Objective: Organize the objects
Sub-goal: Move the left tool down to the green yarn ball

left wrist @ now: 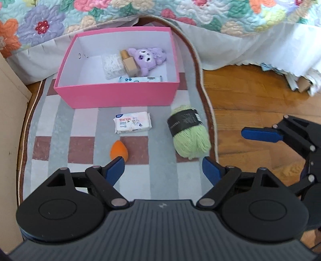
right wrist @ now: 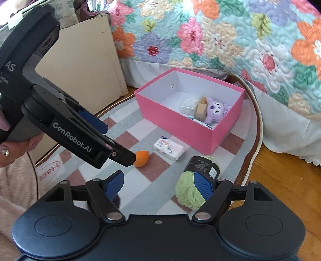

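A pink box (left wrist: pixel 116 94) stands open at the far end of the checked rug (left wrist: pixel 84 116). Inside it lie a purple plush toy (left wrist: pixel 148 57), a tan bottle (left wrist: pixel 129 63) and a white packet (left wrist: pixel 112 66). In front of it on the rug lie a tissue pack (left wrist: pixel 132 122), an orange egg-shaped sponge (left wrist: pixel 118 152) and a green yarn ball (left wrist: pixel 188 136). My left gripper (left wrist: pixel 162 162) hovers open above the rug, its left finger just short of the sponge. My right gripper (right wrist: pixel 158 176) is open too, and its right finger overlaps the yarn ball (right wrist: pixel 188 192) in its view. Nothing is held.
A bed with a floral quilt (left wrist: pixel 220 16) and a white skirt stands behind the box. A beige cabinet (right wrist: pixel 84 66) stands to the left, and wooden floor (left wrist: pixel 250 96) lies to the right of the rug. A hand (right wrist: pixel 6 152) holds the left gripper.
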